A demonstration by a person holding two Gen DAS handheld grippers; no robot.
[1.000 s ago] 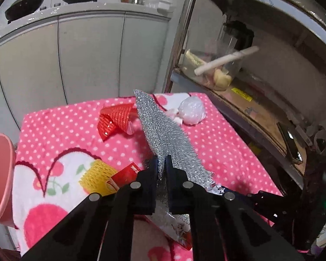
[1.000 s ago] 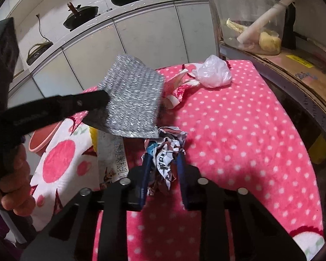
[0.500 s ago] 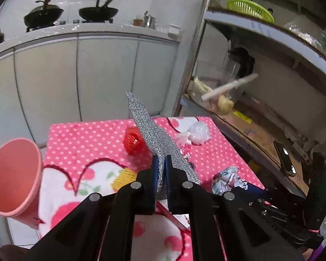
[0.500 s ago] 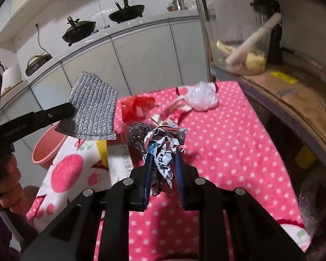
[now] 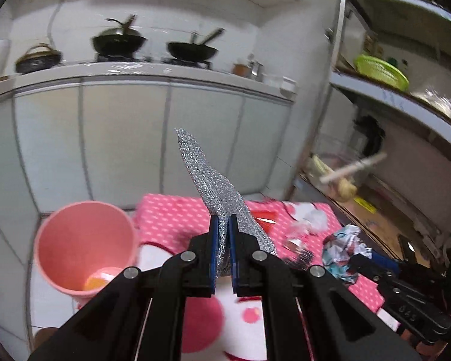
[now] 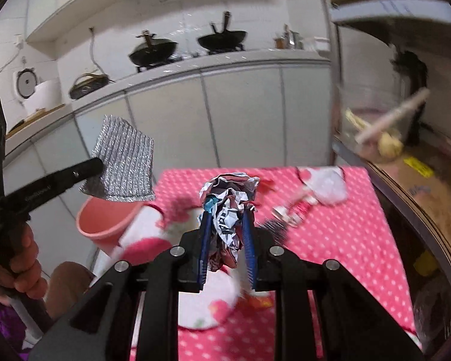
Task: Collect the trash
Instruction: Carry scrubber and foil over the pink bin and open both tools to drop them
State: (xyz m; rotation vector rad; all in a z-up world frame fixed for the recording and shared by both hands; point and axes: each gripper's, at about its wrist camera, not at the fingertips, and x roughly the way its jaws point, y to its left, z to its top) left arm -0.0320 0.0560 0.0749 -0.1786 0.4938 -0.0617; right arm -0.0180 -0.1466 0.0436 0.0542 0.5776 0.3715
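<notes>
My left gripper (image 5: 224,220) is shut on a flat silver foil sheet (image 5: 211,186) and holds it up in the air, just right of the pink bin (image 5: 84,246). The sheet also shows in the right wrist view (image 6: 121,164), above the bin (image 6: 105,221). My right gripper (image 6: 227,215) is shut on a crumpled printed wrapper (image 6: 228,201) and holds it above the pink polka-dot table (image 6: 345,234). The wrapper also shows in the left wrist view (image 5: 344,251). A yellow scrap (image 5: 94,282) lies in the bin's bottom.
A white plastic bag (image 6: 327,186), a red wrapper (image 5: 264,218) and a small patterned scrap (image 6: 297,207) lie on the table's far side. White cabinets (image 5: 129,144) stand behind. A metal shelf rack (image 6: 406,156) stands along the right.
Both grippers have risen and moved left with their loads. The silver sheet is now close beside the pink bin, which looks larger and nearer in the left wrist view.
</notes>
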